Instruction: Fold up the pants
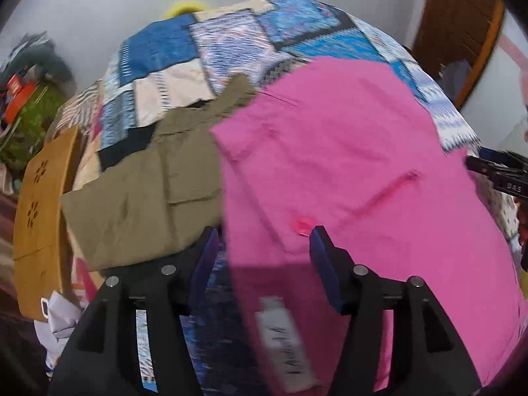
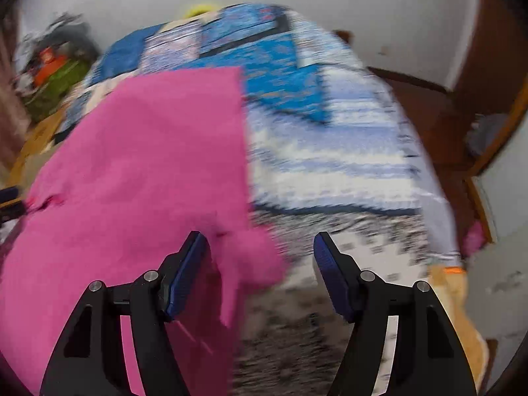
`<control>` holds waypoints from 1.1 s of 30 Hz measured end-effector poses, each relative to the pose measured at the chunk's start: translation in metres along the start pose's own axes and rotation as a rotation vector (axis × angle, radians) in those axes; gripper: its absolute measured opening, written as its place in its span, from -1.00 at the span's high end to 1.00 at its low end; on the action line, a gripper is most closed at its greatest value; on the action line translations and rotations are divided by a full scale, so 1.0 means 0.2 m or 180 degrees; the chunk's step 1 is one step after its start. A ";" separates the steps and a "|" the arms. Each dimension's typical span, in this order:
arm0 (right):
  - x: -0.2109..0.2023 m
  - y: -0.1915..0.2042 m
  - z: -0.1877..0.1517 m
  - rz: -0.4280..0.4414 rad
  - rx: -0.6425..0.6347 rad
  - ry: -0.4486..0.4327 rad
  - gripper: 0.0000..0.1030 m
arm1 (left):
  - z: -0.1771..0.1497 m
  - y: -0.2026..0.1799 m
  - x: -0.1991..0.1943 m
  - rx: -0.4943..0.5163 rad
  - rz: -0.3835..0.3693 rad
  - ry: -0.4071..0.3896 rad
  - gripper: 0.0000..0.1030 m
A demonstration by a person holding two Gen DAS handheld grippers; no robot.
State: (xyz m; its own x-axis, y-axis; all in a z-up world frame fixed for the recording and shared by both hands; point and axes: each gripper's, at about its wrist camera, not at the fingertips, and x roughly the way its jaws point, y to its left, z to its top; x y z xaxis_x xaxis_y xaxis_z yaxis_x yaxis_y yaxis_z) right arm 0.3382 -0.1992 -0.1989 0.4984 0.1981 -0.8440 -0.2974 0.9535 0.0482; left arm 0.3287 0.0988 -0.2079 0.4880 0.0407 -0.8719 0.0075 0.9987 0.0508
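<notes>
Pink pants (image 1: 346,171) lie spread on a patchwork bedspread (image 1: 204,49), waist end near me with a white label (image 1: 283,336) showing. My left gripper (image 1: 264,241) is open above the pants' near left edge, jaws wide apart and holding nothing. In the right wrist view the pink pants (image 2: 148,151) fill the left half, with a rumpled corner (image 2: 260,257) between the fingers. My right gripper (image 2: 260,247) is open over that corner. The right gripper also shows at the far right of the left wrist view (image 1: 501,171).
Olive-green folded pants (image 1: 145,191) lie left of the pink ones. A brown cardboard box (image 1: 39,217) stands at the bed's left side. Clutter (image 1: 29,99) piles at the far left. A wooden door (image 1: 458,33) and brown floor (image 2: 429,105) are right.
</notes>
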 end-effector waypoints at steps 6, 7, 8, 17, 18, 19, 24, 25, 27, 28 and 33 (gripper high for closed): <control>-0.14 -0.10 0.11 0.0102 0.0224 -0.0226 -0.26 | 0.12 0.22 0.00 -0.0269 0.0178 -0.0158 -0.27; -0.15 -0.10 0.14 0.0157 0.0231 -0.0261 -0.27 | 0.15 0.24 0.01 -0.0294 0.0181 -0.0173 -0.29; -0.16 -0.09 0.16 0.0193 0.0232 -0.0286 -0.27 | 0.18 0.26 0.02 -0.0314 0.0181 -0.0176 -0.29; 0.03 0.05 0.36 0.0551 0.0234 -0.0248 -0.27 | 0.34 0.28 0.25 -0.0418 -0.0006 -0.0035 -0.30; 0.06 0.07 0.37 0.0570 0.0223 -0.0219 -0.27 | 0.35 0.27 0.28 -0.0417 -0.0023 -0.0013 -0.30; 0.11 0.08 0.40 0.0589 0.0207 -0.0178 -0.27 | 0.36 0.27 0.31 -0.0417 -0.0048 0.0009 -0.30; 0.29 0.11 0.49 0.0631 0.0104 0.0041 -0.27 | 0.38 0.27 0.47 -0.0458 -0.0246 0.0201 -0.31; 0.33 0.12 0.51 0.0635 0.0096 0.0076 -0.26 | 0.38 0.28 0.49 -0.0488 -0.0278 0.0206 -0.31; 0.38 0.12 0.53 0.0628 0.0085 0.0102 -0.26 | 0.38 0.29 0.53 -0.0579 -0.0384 0.0188 -0.31; 0.40 0.13 0.55 0.0618 0.0072 0.0110 -0.26 | 0.39 0.30 0.54 -0.0614 -0.0441 0.0187 -0.31; 0.46 0.15 0.61 0.0632 -0.0007 0.0040 -0.21 | 0.41 0.34 0.61 -0.0812 -0.0768 0.0255 -0.25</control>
State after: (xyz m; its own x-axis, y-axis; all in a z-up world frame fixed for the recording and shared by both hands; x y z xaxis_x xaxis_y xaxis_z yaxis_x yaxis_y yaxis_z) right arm 0.4746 -0.1250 -0.2089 0.4197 0.3794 -0.8246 -0.3907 0.8955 0.2132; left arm 0.4594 0.1682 -0.2710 0.4287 -0.2049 -0.8799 -0.1088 0.9551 -0.2754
